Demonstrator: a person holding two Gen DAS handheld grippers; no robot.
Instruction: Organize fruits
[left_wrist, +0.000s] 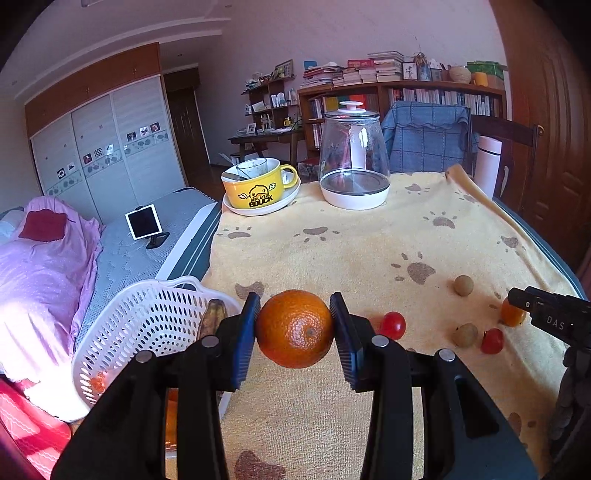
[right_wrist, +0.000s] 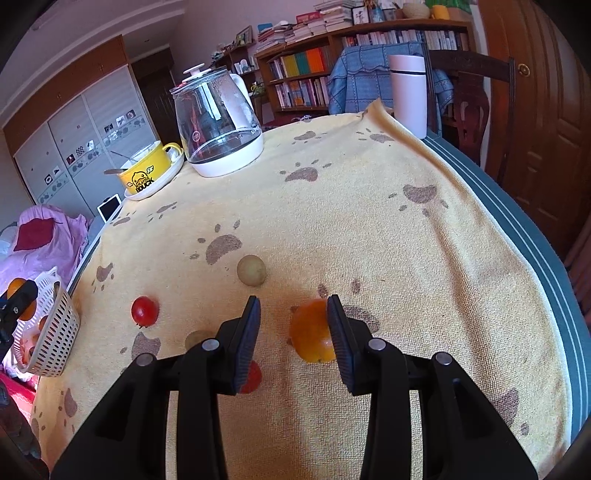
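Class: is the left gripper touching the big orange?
Touching. The left wrist view shows both jaws of the left gripper pressed against the orange, no gap visible.

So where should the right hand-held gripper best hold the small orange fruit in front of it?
Across its middle, coming from above: the small orange fruit is roundish, lies on the towel, and the open right hand-held gripper already straddles it.

Yellow mug (left_wrist: 258, 184) reads "BDUCK"; right tool (left_wrist: 546, 314) perhaps "DAS".
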